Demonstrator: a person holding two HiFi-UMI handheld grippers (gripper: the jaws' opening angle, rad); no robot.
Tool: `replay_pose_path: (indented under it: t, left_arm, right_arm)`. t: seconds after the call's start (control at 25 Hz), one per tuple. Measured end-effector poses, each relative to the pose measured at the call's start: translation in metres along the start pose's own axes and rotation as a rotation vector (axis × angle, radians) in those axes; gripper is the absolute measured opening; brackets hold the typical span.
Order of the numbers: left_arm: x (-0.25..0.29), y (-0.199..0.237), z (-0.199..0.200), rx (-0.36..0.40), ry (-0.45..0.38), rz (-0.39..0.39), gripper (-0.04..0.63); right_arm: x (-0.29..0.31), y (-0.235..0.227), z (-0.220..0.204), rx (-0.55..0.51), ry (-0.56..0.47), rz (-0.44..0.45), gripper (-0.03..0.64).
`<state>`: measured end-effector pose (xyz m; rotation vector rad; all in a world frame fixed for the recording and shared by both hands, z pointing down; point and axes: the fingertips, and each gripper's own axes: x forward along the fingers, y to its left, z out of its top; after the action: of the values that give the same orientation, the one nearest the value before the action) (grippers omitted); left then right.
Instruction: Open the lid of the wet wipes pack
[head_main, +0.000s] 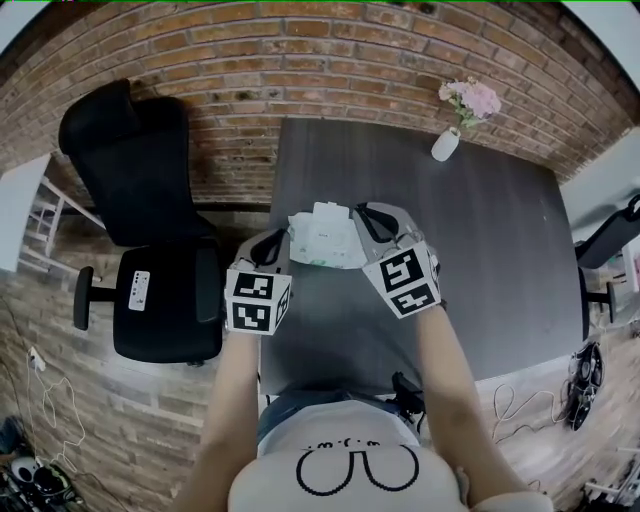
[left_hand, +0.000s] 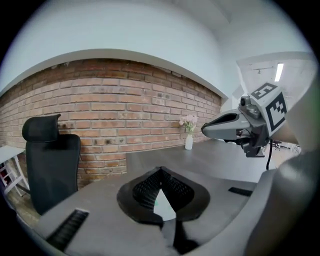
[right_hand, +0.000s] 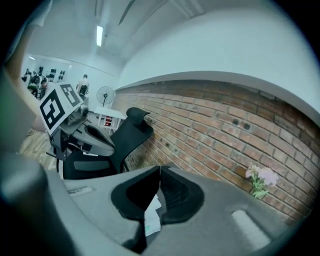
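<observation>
The left gripper (left_hand: 160, 171) is clenched, its pads pinching a white, green-printed edge of the pack (head_main: 322, 240). The right gripper (right_hand: 159, 172) is likewise clamped on a thin white fold of the wrapper at the pack's other end. Between them the pack hangs in the air, in front of the person's chest and over the near left part of the table (head_main: 500, 250). Its long axis seems to run from one gripper to the other, across the person's body. Its broad face is turned up to the head camera, with the white lid (head_main: 328, 214) towards the far edge. Beyond stand a vase (head_main: 446, 144) of pink flowers at the table's far side and a black chair (head_main: 150, 200) to the left.
</observation>
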<state>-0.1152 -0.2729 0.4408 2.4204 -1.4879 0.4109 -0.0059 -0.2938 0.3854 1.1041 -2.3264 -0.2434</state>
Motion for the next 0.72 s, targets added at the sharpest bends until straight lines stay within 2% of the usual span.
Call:
replay_pose_path:
  t: [0.4, 0.6, 0.72]
  left_arm:
    - [-0.044, -0.01, 0.071, 0.076, -0.21, 0.02, -0.002]
    - [-0.064, -0.015, 0.106, 0.114, -0.321, 0.023, -0.002]
    - [-0.074, -0.02, 0.122, 0.133, -0.371, 0.014, -0.002]
  right_arm:
    - [-0.059, -0.006, 0.03, 0.108, -0.077, -0.096, 0.002]
    - [-0.088, -0.019, 0.051, 0.228, -0.182, -0.159, 0.002]
    - [-0.102, -0.024, 0.057, 0.241, -0.213, -0.183, 0.002]
